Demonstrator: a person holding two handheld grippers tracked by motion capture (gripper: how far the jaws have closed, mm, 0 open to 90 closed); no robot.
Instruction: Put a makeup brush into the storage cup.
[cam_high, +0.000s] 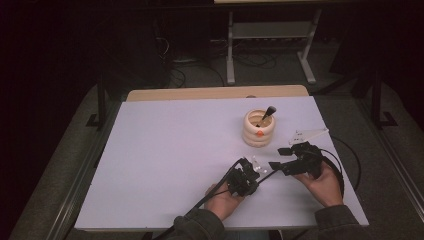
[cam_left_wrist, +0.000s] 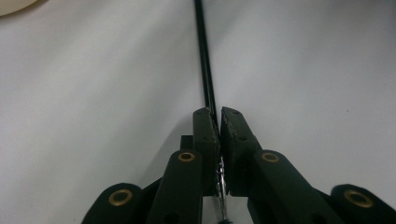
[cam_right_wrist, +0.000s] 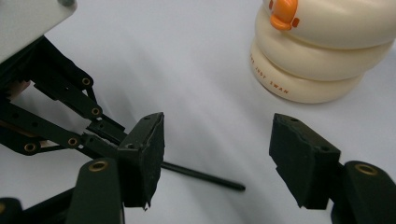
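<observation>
A thin black stick (cam_high: 267, 175) lies low over the white table. My left gripper (cam_high: 256, 179) is shut on one end of it. In the left gripper view the jaws (cam_left_wrist: 218, 116) meet on the stick (cam_left_wrist: 205, 60), which runs straight away from them; a bit of silver metal shows between the pads lower down. My right gripper (cam_high: 278, 158) stands open just to the right, its jaws (cam_right_wrist: 217, 140) wide apart above the stick's free end (cam_right_wrist: 205, 176), not touching it. The left gripper (cam_right_wrist: 100, 128) shows at the left of that view.
A cream ringed holder (cam_high: 259, 131) with an orange beak (cam_right_wrist: 284, 13) stands behind the grippers, a dark brush (cam_high: 269, 112) leaning inside it. The white table top (cam_high: 175, 150) stretches to the left. Cables trail off the right and front edges.
</observation>
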